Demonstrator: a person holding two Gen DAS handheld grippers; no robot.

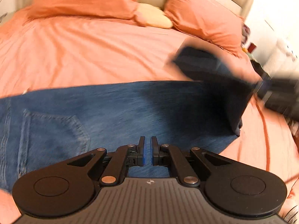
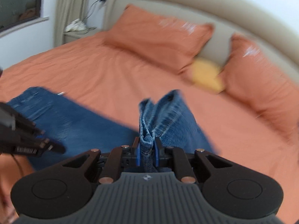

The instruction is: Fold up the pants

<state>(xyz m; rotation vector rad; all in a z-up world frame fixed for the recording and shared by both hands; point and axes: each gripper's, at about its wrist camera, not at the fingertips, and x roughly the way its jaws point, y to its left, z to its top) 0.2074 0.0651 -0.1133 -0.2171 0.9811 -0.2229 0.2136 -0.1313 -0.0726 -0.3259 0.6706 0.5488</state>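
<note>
Item count: one pair of blue jeans (image 1: 115,108), two orange pillows, one yellow cushion (image 2: 206,74), two tongs. The jeans lie across the orange bed (image 1: 84,56). One pillow (image 2: 158,43) and the other pillow (image 2: 261,78) lean against the beige headboard (image 2: 186,9), with the cushion between them. Left tongs (image 1: 147,149): clenched, nothing between the pads, positioned above the denim. Right tongs (image 2: 147,153): grasping a bunched fold of the jeans, lifted off the bed.
</note>
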